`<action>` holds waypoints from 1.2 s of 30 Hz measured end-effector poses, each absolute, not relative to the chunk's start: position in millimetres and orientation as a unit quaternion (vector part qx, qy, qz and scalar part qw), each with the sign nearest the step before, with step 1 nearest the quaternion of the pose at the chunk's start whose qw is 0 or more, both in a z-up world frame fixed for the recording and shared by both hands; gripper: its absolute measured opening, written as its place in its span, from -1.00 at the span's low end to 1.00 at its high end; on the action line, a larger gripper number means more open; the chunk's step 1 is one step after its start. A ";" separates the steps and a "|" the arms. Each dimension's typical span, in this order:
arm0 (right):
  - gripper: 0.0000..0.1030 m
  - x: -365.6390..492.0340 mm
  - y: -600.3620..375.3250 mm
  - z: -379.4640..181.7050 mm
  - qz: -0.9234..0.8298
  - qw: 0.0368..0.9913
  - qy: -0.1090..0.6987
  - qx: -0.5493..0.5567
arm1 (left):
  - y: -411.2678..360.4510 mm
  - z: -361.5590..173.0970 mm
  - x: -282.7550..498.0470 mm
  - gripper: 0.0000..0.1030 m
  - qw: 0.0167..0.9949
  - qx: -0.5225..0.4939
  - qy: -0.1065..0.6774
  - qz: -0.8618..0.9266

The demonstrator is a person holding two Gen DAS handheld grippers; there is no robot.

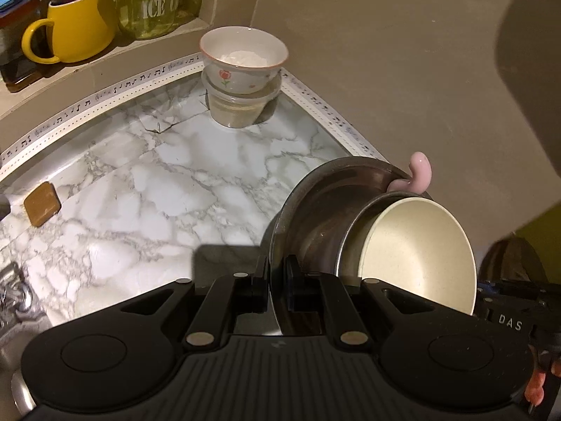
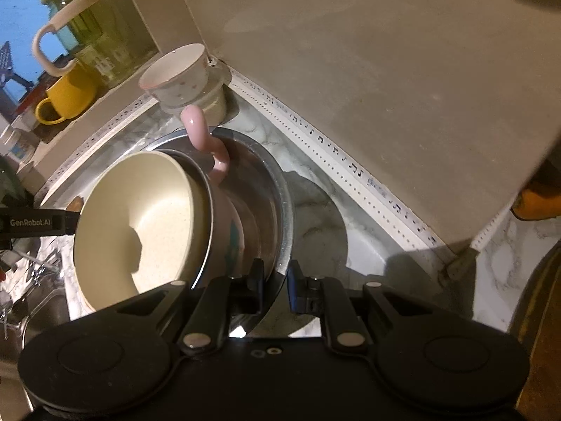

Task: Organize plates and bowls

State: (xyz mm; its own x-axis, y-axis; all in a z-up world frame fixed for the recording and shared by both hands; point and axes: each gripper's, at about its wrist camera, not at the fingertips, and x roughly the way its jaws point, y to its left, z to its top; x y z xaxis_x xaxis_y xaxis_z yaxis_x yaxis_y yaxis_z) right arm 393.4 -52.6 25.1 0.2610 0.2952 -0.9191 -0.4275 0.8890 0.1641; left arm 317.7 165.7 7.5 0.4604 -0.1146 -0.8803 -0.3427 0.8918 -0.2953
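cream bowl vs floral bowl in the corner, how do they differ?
The cream bowl is plain inside; the floral bowl has a pink rim and flower print. The cream bowl sits tilted, nested in the steel bowl gripped at its rim by both hand-held grippers; the floral bowl stands upright, stacked on a clear container on the marble counter. The cream bowl looks wider and shallower. Both are light-coloured and open-side visible.

Left gripper, right gripper: jaws clamped, angled steeply down.
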 end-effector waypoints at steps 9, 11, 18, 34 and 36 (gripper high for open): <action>-0.73 363.9 -73.0 42.7 0.241 0.793 0.556 -0.066 | 141.1 13.1 278.8 -0.84 0.822 -0.225 0.520 0.065; -0.74 357.9 -77.1 44.1 0.241 0.794 0.555 -0.067 | 135.5 8.9 272.2 -0.84 0.820 -0.219 0.525 0.064; -0.76 345.1 -89.1 35.4 0.241 0.791 0.558 -0.071 | 120.5 -12.3 258.5 -0.84 0.810 -0.224 0.538 0.063; -0.77 302.3 -102.9 38.5 0.270 0.763 0.583 -0.070 | 111.1 -8.6 208.4 -0.83 0.788 -0.222 0.571 0.059; -0.76 296.9 -102.9 39.0 0.274 0.760 0.585 -0.073 | 109.0 -9.4 203.9 -0.83 0.785 -0.224 0.575 0.058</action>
